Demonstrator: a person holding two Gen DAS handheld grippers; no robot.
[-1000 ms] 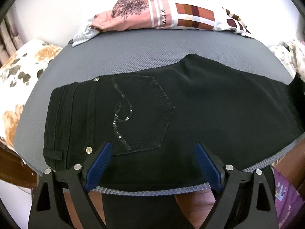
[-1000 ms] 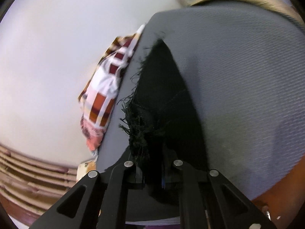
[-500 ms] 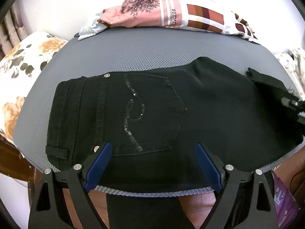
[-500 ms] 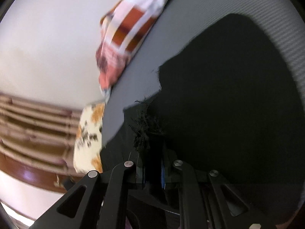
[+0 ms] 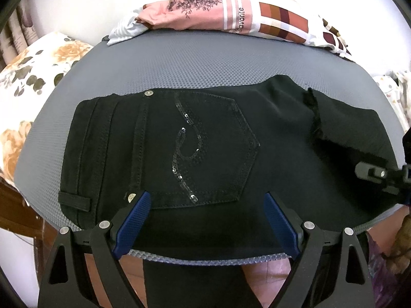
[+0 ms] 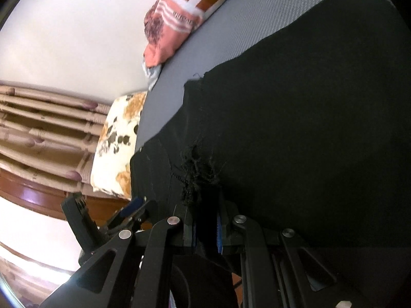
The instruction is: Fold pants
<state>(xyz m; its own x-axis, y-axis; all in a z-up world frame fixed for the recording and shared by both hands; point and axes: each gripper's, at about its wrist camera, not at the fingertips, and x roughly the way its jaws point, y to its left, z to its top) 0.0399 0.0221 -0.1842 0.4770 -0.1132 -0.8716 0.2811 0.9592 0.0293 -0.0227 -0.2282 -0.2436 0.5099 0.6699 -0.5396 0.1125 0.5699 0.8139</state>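
Black pants (image 5: 195, 141) lie flat on a grey mesh pad (image 5: 179, 61), waistband to the left, sequined back pocket facing up. My left gripper (image 5: 205, 220) is open and empty above the near edge of the pants. My right gripper (image 6: 205, 220) is shut on the frayed leg hem (image 6: 197, 172) and holds it folded over the upper pants. In the left wrist view the hem (image 5: 316, 118) lies at the right, with the right gripper (image 5: 380, 174) at the frame edge.
A pile of pink and checked clothes (image 5: 231, 10) lies at the pad's far edge. A floral cushion (image 5: 28, 77) sits to the left. Curtains (image 6: 43, 123) and a wooden rail show in the right wrist view. Brown floor lies below the pad's near edge.
My right gripper has carried the leg hem leftward over the pants toward the waistband. The left gripper has stayed open and shifted slightly.
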